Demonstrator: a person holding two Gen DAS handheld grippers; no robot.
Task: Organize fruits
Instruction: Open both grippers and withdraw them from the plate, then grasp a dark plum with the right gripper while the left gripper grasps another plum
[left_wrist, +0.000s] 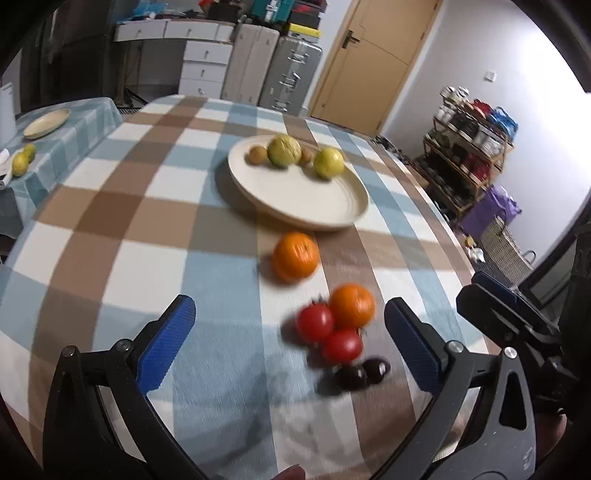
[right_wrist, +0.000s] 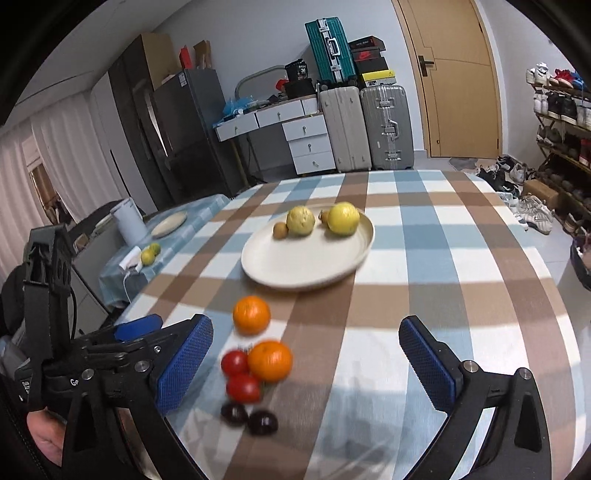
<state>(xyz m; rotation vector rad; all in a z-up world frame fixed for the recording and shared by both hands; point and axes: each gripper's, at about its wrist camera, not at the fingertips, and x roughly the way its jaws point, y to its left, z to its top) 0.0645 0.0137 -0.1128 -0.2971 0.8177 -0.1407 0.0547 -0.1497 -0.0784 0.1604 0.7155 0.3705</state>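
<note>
The loose fruit lay on the counter (left_wrist: 110, 177) short of the plate (left_wrist: 295, 199): one orange (left_wrist: 295, 255) just before the plate's near rim, a second orange (left_wrist: 352, 305) nearer the camera, touching two tomatoes (left_wrist: 314, 322) that sat against each other, and two dark plums (left_wrist: 351, 376) side by side closest of all. On the plate's far half sat two yellow-green fruits (left_wrist: 283, 151) and two small brown ones (left_wrist: 257, 154); its near half was bare.

The left tongs (left_wrist: 290, 347) stood wide apart, nothing between the pads, with the tomato cluster lying ahead between the fingers. The right tongs (right_wrist: 306, 367) were likewise wide apart and empty, the cluster lying toward their left finger (right_wrist: 184, 365).

The step in hand looked like an approach for the next pick, and both views were blurred — so settling first would help. The lone orange seemed the cleanest target, since nothing touched it. In the cluster, closing on one piece could shove its neighbours, and round fruit rolls; better to straddle a single piece squarely, pads level with its widest part, and close gently — tomatoes and plums bruise. With both tongs side by side, working one at a time would keep them from colliding. The plate's bare near half offered room to set fruit down without knocking what was already there.
</note>
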